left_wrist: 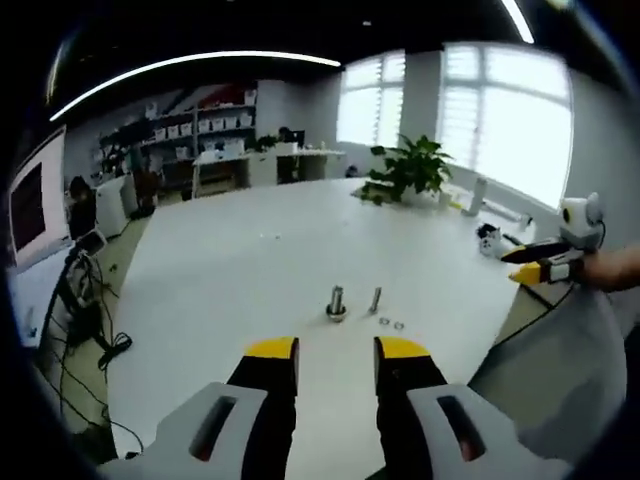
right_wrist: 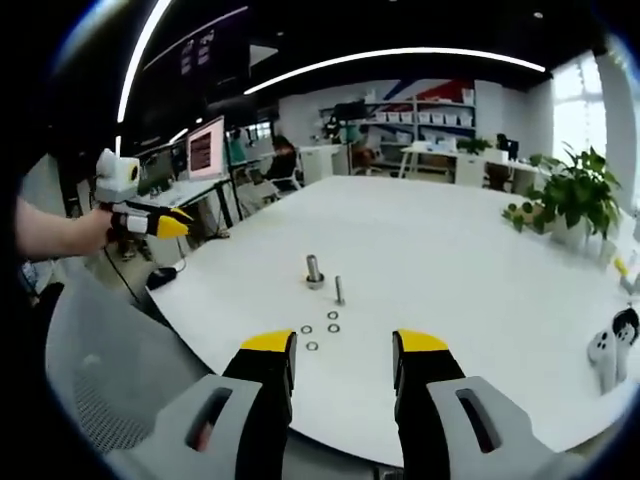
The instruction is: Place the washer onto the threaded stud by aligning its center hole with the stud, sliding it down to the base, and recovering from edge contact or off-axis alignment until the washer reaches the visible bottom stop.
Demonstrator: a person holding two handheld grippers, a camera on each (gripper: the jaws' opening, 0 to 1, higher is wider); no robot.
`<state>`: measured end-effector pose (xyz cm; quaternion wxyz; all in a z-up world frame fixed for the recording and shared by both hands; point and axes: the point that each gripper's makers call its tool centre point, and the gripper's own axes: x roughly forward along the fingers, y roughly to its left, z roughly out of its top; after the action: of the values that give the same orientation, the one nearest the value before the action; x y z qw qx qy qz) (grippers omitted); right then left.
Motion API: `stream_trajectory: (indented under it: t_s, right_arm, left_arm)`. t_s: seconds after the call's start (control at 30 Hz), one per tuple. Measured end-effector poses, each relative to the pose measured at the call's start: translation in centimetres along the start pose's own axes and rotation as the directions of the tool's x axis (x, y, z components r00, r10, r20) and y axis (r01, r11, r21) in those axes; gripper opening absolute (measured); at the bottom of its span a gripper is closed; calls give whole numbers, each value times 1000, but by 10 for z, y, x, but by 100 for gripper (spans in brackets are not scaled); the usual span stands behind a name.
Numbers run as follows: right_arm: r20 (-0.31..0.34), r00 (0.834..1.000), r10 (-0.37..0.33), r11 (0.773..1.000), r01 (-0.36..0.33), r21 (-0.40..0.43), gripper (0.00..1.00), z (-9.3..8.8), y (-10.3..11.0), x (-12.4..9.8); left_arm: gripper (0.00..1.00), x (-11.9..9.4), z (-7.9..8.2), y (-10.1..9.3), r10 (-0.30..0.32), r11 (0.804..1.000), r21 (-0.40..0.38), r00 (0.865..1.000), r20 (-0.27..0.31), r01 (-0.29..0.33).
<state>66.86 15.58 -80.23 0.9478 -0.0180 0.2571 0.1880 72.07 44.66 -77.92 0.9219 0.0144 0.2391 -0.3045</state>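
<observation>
Two upright threaded studs stand near the edge of the white table [left_wrist: 250,260]: a thicker stud with a wide base [left_wrist: 336,303] [right_wrist: 314,271] and a thin stud [left_wrist: 376,299] [right_wrist: 339,290]. Several small washers [right_wrist: 333,321] [left_wrist: 391,323] lie flat on the table beside them. My left gripper [left_wrist: 337,350] is open, empty and held short of the studs. My right gripper [right_wrist: 345,345] is open and empty too, just short of the washers. Each gripper also shows in the other view, held by a hand off the table's edge: the right gripper [left_wrist: 545,262] and the left gripper [right_wrist: 150,222].
A potted plant [left_wrist: 408,168] [right_wrist: 575,195] stands at the table's far side. A small white and black device [right_wrist: 610,355] [left_wrist: 488,240] lies near the edge. A grey chair back [right_wrist: 100,380] is close to the table. Desks, shelves and a monitor [right_wrist: 205,148] fill the background.
</observation>
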Motion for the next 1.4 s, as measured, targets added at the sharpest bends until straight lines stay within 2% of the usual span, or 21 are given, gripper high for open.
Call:
stream_trajectory:
  t_s: [0.17, 0.27, 0.4, 0.5, 0.57, 0.6, 0.63, 0.67, 0.7, 0.8, 0.9, 1.0, 1.03, 1.17, 1.23, 1.27, 1.33, 1.4]
  right_arm:
    - [-16, 998, -58, 998, 59, 15, 41, -4, -11, -2]
    - [-50, 995, -88, 995, 85, -49, 41, -7, -13, -1]
    - [-92, 992, -92, 986, 78, -146, 41, -10, -7, 1]
    - [-118, 987, -106, 983, 86, -161, 41, -8, -7, 1]
    - [-121, 986, -114, 985, 96, -146, 42, 0, -5, 0]
    - [-97, 989, -108, 990, 98, -99, 42, 9, -1, 2]
    - [-89, 991, -105, 991, 97, -87, 42, 14, 2, 4]
    - [-93, 990, -103, 992, 96, -81, 42, 17, 5, 6]
    - [-105, 991, -83, 995, 77, -66, 42, 19, 12, 14]
    - [-147, 989, 17, 998, -26, -60, 42, 18, 38, 35]
    - [-227, 968, 107, 992, -120, -42, 40, 4, 63, 60]
    - [-282, 951, 126, 983, -157, -93, 39, -9, 72, 79]
    - [-324, 937, 132, 979, -175, -109, 40, -19, 74, 85]
    - [-403, 905, 137, 966, -212, -147, 39, -40, 77, 106]
    - [-432, 887, 164, 965, -236, -118, 36, -50, 82, 115]
    - [-438, 880, 184, 970, -235, -66, 35, -55, 85, 119]
    - [-442, 881, 171, 971, -225, -73, 35, -59, 79, 128]
    - [-474, 866, 159, 969, -229, -92, 34, -70, 76, 137]
  left_arm:
    - [29, -5, -11, -14, -26, 999, 35, 1000, -14, 26]
    - [29, -10, -3, -22, -57, 998, -2, 998, 28, 57]
    - [29, -14, -3, -29, -63, 998, 10, 998, 31, 62]
    - [29, -17, -1, -31, -63, 998, -25, 997, 53, 64]
    - [29, -19, 1, -35, -68, 998, -13, 996, 64, 69]
    - [29, -20, 1, -37, -72, 997, 15, 995, 74, 71]
    - [29, -19, 1, -38, -73, 997, 37, 994, 82, 71]
    - [28, -17, -4, -36, -66, 996, 57, 996, 60, 62]
    - [28, -16, -7, -35, -67, 997, 49, 997, 42, 64]
    - [28, -17, -3, -33, -72, 997, 30, 995, 64, 70]
    - [28, -17, -5, -35, -71, 996, 55, 996, 52, 68]
    - [29, -17, -5, -35, -73, 996, 56, 996, 57, 70]
    - [28, -18, -6, -33, -63, 997, 58, 997, 53, 60]
    - [28, -18, -12, -26, -44, 998, 36, 998, 35, 43]
    - [28, -18, -11, -26, -46, 998, 34, 998, 39, 45]
    - [28, -18, -11, -26, -46, 998, 33, 998, 39, 44]
    - [28, -19, -12, -26, -41, 999, 34, 998, 38, 40]
    - [28, -19, -13, -26, -37, 999, 38, 999, 34, 36]
